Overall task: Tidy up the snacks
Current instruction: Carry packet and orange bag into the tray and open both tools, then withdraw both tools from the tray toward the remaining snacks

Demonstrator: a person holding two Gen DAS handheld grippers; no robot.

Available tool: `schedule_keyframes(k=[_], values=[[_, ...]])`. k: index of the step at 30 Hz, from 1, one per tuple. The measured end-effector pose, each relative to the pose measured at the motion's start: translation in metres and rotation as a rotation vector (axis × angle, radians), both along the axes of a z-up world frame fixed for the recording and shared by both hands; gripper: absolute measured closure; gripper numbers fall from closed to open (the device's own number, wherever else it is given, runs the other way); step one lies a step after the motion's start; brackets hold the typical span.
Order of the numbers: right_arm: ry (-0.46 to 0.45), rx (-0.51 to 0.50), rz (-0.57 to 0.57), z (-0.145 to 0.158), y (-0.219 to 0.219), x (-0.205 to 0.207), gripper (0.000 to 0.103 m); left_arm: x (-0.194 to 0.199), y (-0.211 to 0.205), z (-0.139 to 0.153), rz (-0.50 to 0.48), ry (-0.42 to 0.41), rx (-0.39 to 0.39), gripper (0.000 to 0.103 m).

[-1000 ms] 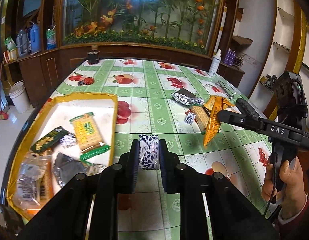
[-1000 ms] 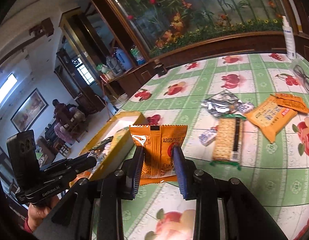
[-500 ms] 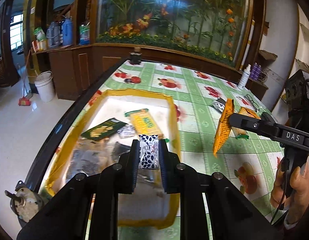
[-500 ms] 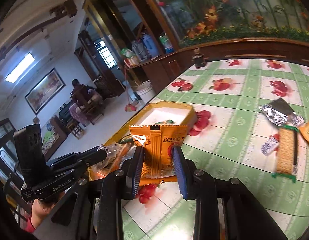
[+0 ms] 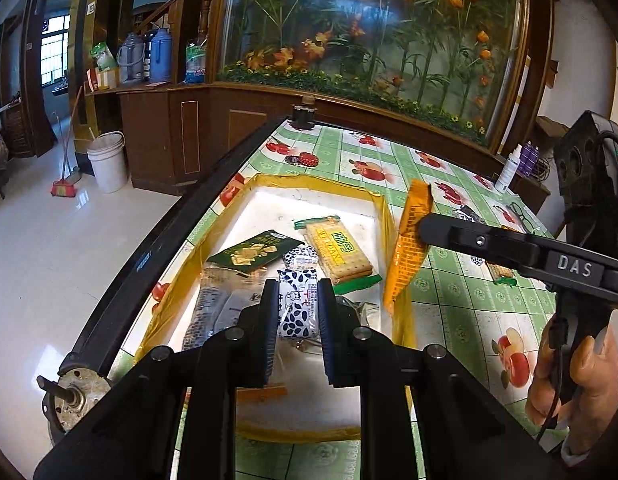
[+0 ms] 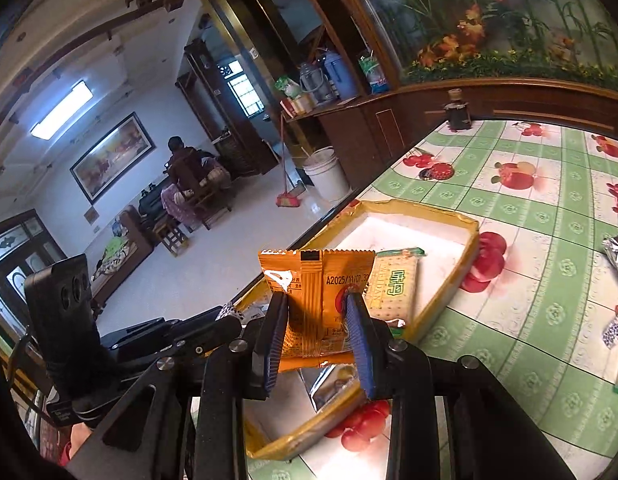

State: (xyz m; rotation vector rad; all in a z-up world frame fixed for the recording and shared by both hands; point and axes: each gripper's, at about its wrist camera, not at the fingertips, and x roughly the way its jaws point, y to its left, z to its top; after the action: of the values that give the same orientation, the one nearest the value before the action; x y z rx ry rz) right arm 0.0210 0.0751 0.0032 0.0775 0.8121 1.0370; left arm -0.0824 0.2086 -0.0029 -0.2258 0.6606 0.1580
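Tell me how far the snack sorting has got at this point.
Done: several packets, including a cracker pack and a dark green packet, lie in the yellow tray. In hand: left gripper holds a blue-and-white packet above it; right gripper holds an orange packet. Left: loose snacks on the tablecloth.

The tray (image 5: 383,216) sits on the table (image 5: 461,304) by its left edge, cracker pack (image 5: 337,246) lying inside. The left gripper (image 5: 297,316) hangs over the tray's near half; the right gripper (image 6: 317,344) is above its right rim, more snacks (image 5: 499,270) right.
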Motion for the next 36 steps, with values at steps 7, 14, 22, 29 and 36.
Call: schedule_keyframes(k=[7,14,22,29,36], values=[[0.017,-0.032,0.013,-0.013,0.028,0.015,0.072,-0.005,0.009,-0.001,0.017,0.002,-0.001,0.087],[0.021,-0.089,-0.004,-0.033,0.048,0.022,0.063,-0.004,0.011,-0.006,0.016,0.023,-0.016,0.087],[0.049,-0.056,-0.082,-0.035,0.013,0.030,0.034,0.001,0.003,-0.005,0.021,0.038,-0.016,0.034],[0.054,0.008,-0.182,-0.020,-0.050,0.035,0.029,0.009,-0.009,-0.002,0.026,0.050,0.013,0.027],[0.061,0.019,-0.296,-0.022,-0.118,0.035,0.025,0.020,-0.039,0.002,-0.027,0.065,0.031,0.027]])
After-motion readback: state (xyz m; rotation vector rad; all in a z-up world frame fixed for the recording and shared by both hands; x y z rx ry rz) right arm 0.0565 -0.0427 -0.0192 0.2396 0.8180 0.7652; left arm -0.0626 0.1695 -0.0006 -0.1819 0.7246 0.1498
